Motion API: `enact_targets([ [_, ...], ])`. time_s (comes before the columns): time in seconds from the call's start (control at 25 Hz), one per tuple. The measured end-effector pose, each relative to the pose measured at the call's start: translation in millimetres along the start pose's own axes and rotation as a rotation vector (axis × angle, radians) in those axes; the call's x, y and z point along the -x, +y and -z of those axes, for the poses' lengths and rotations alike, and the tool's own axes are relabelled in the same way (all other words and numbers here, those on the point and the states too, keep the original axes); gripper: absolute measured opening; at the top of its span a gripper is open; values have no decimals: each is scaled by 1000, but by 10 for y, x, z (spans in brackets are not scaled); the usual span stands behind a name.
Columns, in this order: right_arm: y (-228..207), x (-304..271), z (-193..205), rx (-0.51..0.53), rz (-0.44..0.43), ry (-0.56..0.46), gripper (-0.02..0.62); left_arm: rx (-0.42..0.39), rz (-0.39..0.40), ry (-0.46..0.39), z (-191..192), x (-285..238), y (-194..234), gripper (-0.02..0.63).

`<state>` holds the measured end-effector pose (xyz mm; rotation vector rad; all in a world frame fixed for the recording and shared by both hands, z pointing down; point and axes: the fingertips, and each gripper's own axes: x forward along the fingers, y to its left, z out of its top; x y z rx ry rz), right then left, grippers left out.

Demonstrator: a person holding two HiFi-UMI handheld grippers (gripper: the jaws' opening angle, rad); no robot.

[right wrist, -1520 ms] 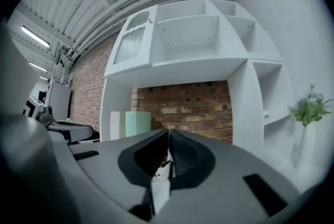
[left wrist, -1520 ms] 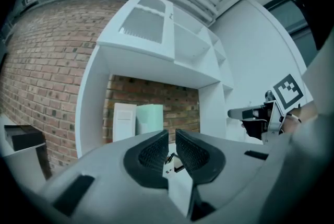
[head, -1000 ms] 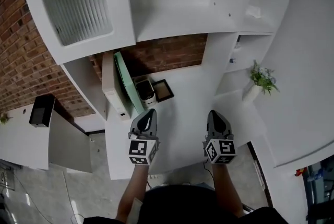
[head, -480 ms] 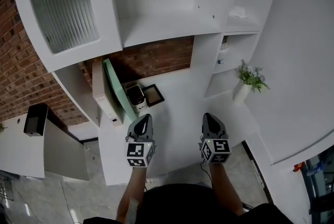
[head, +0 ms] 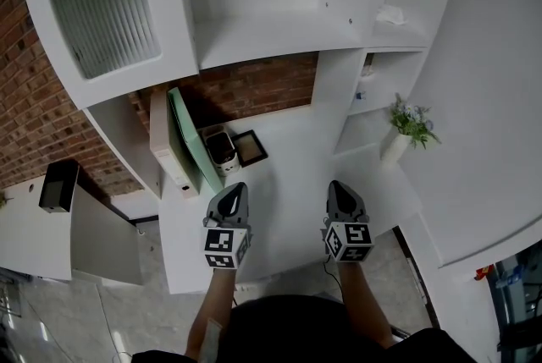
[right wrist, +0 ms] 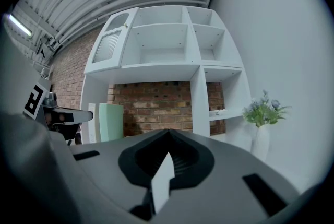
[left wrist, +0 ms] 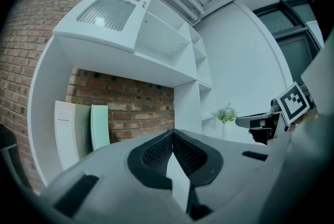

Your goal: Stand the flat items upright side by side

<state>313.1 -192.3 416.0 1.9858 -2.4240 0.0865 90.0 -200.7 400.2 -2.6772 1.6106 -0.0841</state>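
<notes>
Since a second ago both tongs have sunk a touch toward the desk's near edge. Nothing on the desk has shifted.

Head view: the left gripper [head: 238, 188] and right gripper [head: 338, 186] are side by side over the desk [head: 288, 184], well apart, both empty. At the back left, a white binder [head: 163, 141] and a green folder [head: 188, 137] already stand upright, touching, against the unit's side wall. Just beside them stands a cup [head: 220, 151], and next to it a dark frame [head: 250, 147] lies flat.

Left gripper view: the jaws are pressed together with nothing between them. The binder [left wrist: 65, 131] and folder [left wrist: 99, 126] show ahead at left, before the brick.

Right gripper view: these jaws also meet, empty. The folder [right wrist: 111, 122] stands at the far left, and a plant [right wrist: 263, 110] at the right.

Handling, as I judge it: the frame is probably the item left to stand. It looks light and stiff, perhaps glazed, so slick and breakable. Lying flat, it offers only its rim. One jaw would need to get under a free edge away from the cup, pinching the rim rather than the face. The folders look like light, stiff board. They are tall and likely to tip, so they are best steadied near the top edge.
</notes>
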Motion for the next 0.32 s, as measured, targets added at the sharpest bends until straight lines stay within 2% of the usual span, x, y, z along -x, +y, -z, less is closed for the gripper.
enact_targets([
  [0.16,27,4,-52,7,-5,17,-4,4,-1,8,24,13,5,8],
  [0.32,-13,-26,31,7,-13,-9,-3,4,-4,16,40,20,5,8],
])
